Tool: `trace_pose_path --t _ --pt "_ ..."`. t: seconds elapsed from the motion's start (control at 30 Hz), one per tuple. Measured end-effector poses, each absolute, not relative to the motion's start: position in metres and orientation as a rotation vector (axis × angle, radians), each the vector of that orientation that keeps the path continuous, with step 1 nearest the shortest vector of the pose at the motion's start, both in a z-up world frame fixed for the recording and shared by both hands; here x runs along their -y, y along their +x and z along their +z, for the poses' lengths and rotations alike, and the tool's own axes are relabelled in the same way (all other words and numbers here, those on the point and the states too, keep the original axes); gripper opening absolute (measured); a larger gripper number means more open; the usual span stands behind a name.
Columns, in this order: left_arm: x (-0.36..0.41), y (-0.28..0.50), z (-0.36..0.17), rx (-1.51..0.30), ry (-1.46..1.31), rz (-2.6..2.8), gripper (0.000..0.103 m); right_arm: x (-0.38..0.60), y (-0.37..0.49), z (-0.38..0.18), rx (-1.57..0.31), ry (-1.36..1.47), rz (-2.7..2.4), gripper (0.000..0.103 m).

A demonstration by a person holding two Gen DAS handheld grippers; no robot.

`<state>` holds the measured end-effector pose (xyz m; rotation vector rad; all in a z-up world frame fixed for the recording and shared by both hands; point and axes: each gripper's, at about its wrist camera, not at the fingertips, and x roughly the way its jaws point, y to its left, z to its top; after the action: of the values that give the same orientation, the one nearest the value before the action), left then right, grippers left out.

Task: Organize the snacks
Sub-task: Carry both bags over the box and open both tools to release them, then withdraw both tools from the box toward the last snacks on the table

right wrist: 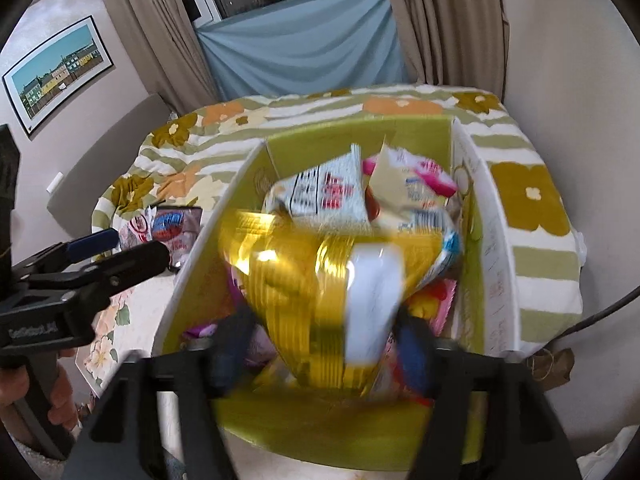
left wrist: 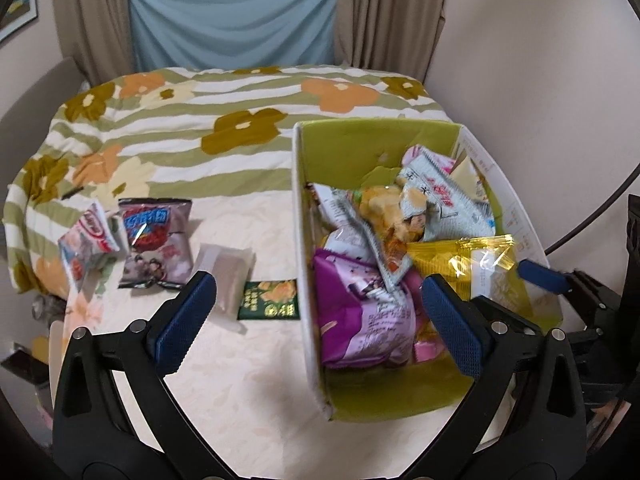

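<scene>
Gold foil packet (right wrist: 320,292) mid-frame in right wrist view, over green box (right wrist: 340,440) already stuffed w/ snacks; in left wrist view same packet lies at right-centre on the pile. Right gripper (right wrist: 320,364) spread wide, blue pads either side of packet's lower end; contact hard to judge thru blur, prob. not pinching. Left gripper (left wrist: 320,324) wide open, nothing between pads, straddling box's white left wall.

Handling, as judgement: packet light, crinkly, slick film; contents likely brittle, so no hard squeeze. Best hold = flat crimped end seam, not puffed middle.

Loose snacks at left of left wrist view on bed (left wrist: 248,380): red-blue chip bag (left wrist: 156,248), small red-white pack (left wrist: 86,240), pale sachet (left wrist: 228,280), dark green sachet (left wrist: 269,298). All light, soft; take by edges.

Hard to make out: heavy motion blur on packet, labels unreadable. Lower box contents buried under purple bag (left wrist: 360,312) etc. Box's near right corner hidden behind grippers.
</scene>
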<state>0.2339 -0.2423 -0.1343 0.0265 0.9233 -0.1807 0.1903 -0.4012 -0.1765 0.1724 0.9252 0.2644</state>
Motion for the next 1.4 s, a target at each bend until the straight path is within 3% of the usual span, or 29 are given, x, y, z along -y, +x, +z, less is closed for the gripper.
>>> trace_pose_path --t 0.07,0.63,0.97,1.4 --pt "0.239 0.230 -0.136 -0.927 0.024 -0.178 0.102 0.400 0.188 -0.178 -0.919 0.171 0.265 0.094" --pt "0.208 0.196 -0.114 -0.895 0.001 -0.146 0.102 0.403 0.169 -0.154 -0.867 0.176 0.265 0.095" --pt "0.119 0.179 -0.094 -0.839 -0.048 -0.051 0.102 0.362 0.171 -0.120 -0.837 0.148 0.302 0.095" --pt "-0.020 0.223 -0.098 -0.877 0.032 -0.067 0.102 0.240 0.198 -0.099 -0.805 0.119 0.269 0.095"
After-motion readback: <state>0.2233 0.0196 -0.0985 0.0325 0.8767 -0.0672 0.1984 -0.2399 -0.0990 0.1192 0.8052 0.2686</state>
